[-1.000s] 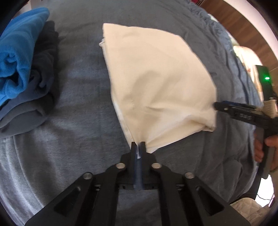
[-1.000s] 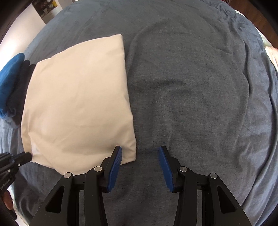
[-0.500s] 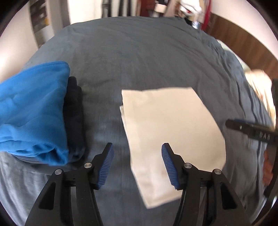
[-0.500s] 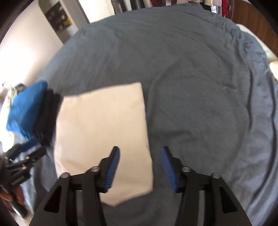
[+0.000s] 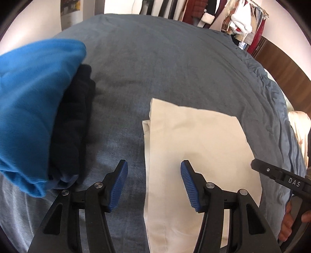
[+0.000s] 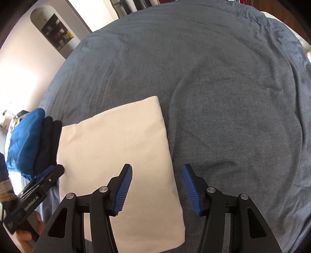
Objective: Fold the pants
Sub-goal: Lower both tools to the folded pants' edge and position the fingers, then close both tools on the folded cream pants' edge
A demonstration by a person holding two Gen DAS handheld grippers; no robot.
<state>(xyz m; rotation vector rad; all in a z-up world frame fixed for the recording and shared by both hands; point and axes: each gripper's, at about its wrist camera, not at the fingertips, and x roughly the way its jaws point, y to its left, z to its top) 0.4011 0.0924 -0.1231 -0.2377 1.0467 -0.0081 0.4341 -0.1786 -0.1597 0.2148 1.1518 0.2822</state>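
Observation:
The cream pants (image 5: 196, 148) lie folded into a flat rectangle on the grey-blue bed; they also show in the right wrist view (image 6: 118, 153). My left gripper (image 5: 153, 184) is open and empty, raised above the pants' left edge. My right gripper (image 6: 157, 186) is open and empty, raised above the pants' right edge. The right gripper's tip shows in the left wrist view (image 5: 279, 175), and the left gripper shows in the right wrist view (image 6: 44, 181).
A stack of folded clothes, blue (image 5: 29, 109) over dark ones (image 5: 73, 124), sits on the bed left of the pants. The grey-blue bedspread (image 6: 223, 97) stretches far and right. A clothes rack (image 5: 223, 17) stands behind the bed.
My left gripper let go of the pants' near corner and opened. Both grippers lifted and pulled back, so the pants now lie flat below them.

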